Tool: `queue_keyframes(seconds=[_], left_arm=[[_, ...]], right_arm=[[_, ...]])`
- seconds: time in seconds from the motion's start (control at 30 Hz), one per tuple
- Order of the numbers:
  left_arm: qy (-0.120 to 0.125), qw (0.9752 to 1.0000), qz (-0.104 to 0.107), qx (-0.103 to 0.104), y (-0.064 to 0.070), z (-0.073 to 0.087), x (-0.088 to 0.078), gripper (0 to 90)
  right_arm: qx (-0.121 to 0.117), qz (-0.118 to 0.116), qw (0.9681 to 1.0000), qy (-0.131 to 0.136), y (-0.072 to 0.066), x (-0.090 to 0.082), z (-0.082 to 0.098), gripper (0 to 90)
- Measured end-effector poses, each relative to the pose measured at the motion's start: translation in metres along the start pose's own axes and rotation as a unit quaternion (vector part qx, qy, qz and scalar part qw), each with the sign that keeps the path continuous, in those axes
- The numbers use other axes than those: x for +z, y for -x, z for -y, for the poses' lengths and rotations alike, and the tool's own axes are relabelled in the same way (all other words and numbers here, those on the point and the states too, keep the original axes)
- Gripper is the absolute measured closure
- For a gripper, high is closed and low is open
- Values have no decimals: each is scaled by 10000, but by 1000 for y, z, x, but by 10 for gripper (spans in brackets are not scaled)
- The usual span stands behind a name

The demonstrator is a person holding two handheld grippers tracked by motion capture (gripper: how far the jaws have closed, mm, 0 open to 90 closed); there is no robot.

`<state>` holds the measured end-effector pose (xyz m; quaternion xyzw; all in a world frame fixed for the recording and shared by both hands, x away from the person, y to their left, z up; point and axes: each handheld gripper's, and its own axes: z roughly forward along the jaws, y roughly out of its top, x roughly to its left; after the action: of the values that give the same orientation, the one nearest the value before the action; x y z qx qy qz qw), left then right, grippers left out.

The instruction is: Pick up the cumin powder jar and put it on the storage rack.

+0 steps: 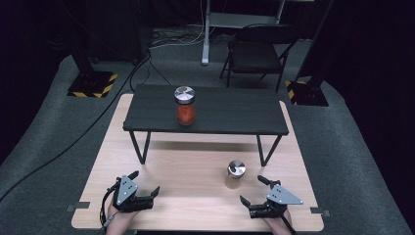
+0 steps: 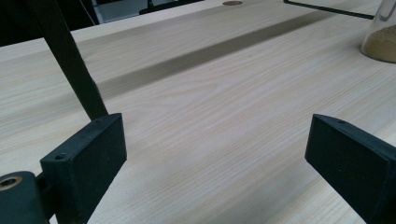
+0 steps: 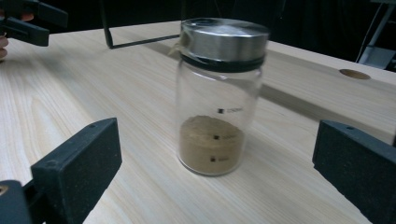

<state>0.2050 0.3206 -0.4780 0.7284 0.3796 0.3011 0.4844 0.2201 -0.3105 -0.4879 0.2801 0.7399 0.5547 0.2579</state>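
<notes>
A glass jar with a steel lid and brown powder (image 1: 236, 175) (image 3: 217, 102) stands upright on the light wooden table (image 1: 186, 171). My right gripper (image 1: 253, 190) (image 3: 215, 163) rests open near the front right edge, its jaws wide apart and the jar standing just beyond them, untouched. A second jar with red contents and a steel lid (image 1: 185, 105) stands on a small black raised table (image 1: 230, 115) farther back. My left gripper (image 1: 144, 183) (image 2: 215, 149) rests open at the front left with only bare wood between its jaws. The base of the brown jar (image 2: 380, 44) shows at the upper right of the left gripper view.
The black raised table stands on thin metal legs (image 1: 139, 147) (image 2: 70, 60) over the back half of the wooden top. Beyond the table are a folding chair (image 1: 259, 49), stand bases with yellow-black tape (image 1: 93, 85), and cables on grey carpet.
</notes>
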Motion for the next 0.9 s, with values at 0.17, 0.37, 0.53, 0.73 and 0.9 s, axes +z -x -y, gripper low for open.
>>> queue_keyframes(seconds=[0.17,0.37,0.53,0.73,0.9], left_arm=[[-7,10000,13,11,0,0,0,50],[-4,10000,0,18,1,0,0,50],[0,10000,-18,12,2,0,0,50],[8,10000,-11,7,1,0,0,49],[13,10000,1,5,2,0,0,50]], right_arm=[[-58,-53,10000,-29,-4,10,-4,16],[-69,-64,9997,-205,-3,23,-13,24],[9,22,9996,-296,-2,35,-18,41],[-7,27,9983,-578,0,52,-31,78],[41,116,9969,-777,1,62,-38,114]])
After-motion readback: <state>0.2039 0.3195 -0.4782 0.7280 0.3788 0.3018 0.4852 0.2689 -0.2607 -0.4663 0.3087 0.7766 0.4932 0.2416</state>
